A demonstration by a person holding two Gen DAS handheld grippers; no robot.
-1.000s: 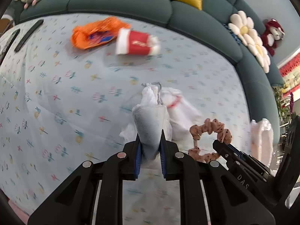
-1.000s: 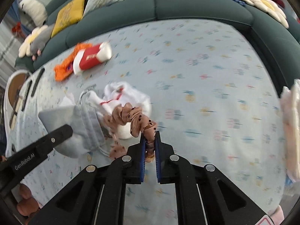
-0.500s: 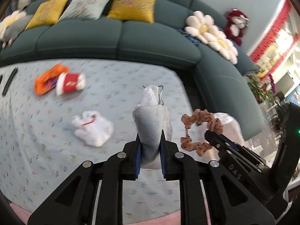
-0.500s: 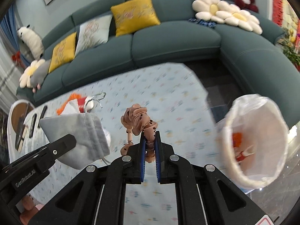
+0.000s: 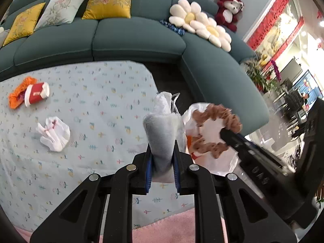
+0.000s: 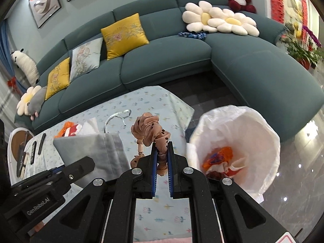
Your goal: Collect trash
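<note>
Your left gripper pinches a soft grey drawstring pouch; your right gripper clamps a ruffled brown scrunchie. The white-lined bin holds crumpled orange and white wrappers.

I see open air above the lined bin mouth; inside, orange trash fills only the bottom. The sofa blocks passage behind it.

**Bench before the sofa, bin at its right corner**

The bench stands before the sofa. On it, far left, a cup lies against a wrapper; a crumpled bag lies nearer. The lined bin stands on the floor beside the bench's right corner, trash inside.
</note>
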